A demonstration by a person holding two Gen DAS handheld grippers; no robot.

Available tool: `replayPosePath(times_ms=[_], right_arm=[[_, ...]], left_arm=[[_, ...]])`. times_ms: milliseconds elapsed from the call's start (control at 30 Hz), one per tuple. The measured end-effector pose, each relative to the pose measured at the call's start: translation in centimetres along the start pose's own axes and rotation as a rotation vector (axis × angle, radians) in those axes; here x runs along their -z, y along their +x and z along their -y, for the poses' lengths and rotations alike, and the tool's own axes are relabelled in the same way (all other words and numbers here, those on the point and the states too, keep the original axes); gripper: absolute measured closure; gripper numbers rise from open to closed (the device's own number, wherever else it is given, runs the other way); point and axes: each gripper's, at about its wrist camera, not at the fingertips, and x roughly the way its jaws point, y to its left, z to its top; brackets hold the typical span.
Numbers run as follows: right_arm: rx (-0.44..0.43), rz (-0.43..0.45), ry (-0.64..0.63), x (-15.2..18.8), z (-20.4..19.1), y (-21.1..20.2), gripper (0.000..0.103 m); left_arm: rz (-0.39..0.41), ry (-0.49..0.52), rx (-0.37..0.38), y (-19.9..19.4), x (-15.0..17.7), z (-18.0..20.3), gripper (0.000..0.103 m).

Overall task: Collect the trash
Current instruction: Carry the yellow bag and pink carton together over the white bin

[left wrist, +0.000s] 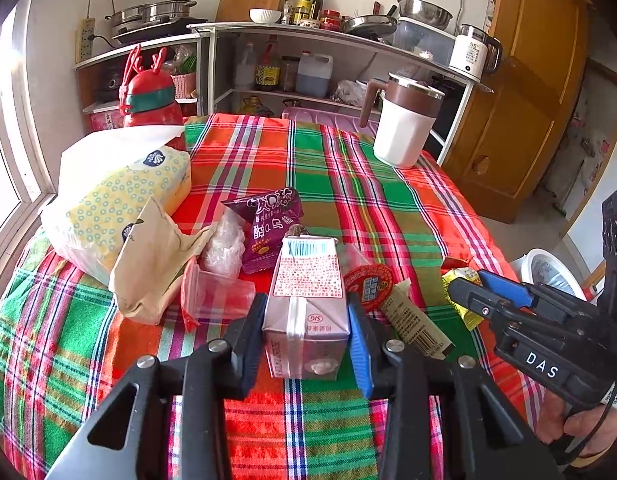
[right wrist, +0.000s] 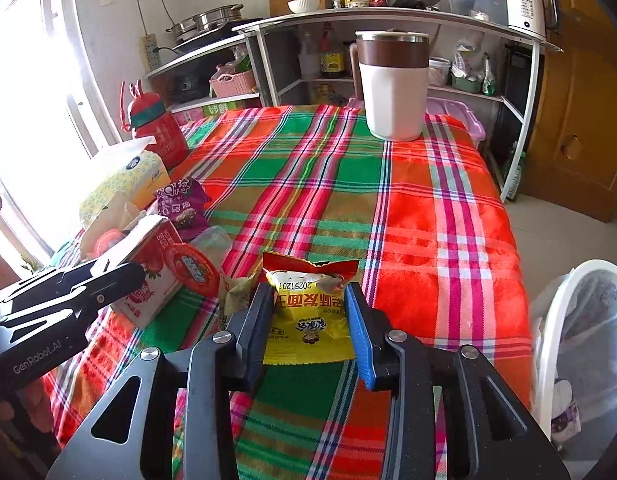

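On the plaid tablecloth [left wrist: 328, 184] lies a cluster of trash. My left gripper [left wrist: 307, 304] is shut on a pink-grey drink carton [left wrist: 306, 280], one pad pressing each side. Around the carton lie a purple snack bag [left wrist: 268, 224], a clear plastic cup [left wrist: 216, 292], a crumpled brown paper bag [left wrist: 152, 268], a red round lid [left wrist: 368, 280] and a beige sachet [left wrist: 416, 324]. My right gripper [right wrist: 308, 292] is shut on a torn yellow snack wrapper [right wrist: 308, 324] near the table's front. The left gripper [right wrist: 120, 276] with its carton [right wrist: 156, 276] shows at the left of the right wrist view.
A tissue pack [left wrist: 128, 200] and a red bottle [left wrist: 148, 100] stand at the left. A white mug with a brown lid [right wrist: 392, 88] stands at the far side. A white bin [right wrist: 548, 320] lined with a bag sits beside the table's right edge. Kitchen shelves stand behind.
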Motion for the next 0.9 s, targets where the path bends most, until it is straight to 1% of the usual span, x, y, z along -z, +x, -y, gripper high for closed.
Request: replayPosePath(times_ms=[633,900], right_arm=[[-0.003,0.064,0.036,1.1,0.8,-3.7,0.065],[0.005,0.102,0.05,1.5,1.4,-5.8,0.065]], left_arm=[[0.071,-0.016,0.012,-3.8,0.5,0.4,0.064],[0.099,0.015,0.041,-5.2,0.3,2.3,0.064]])
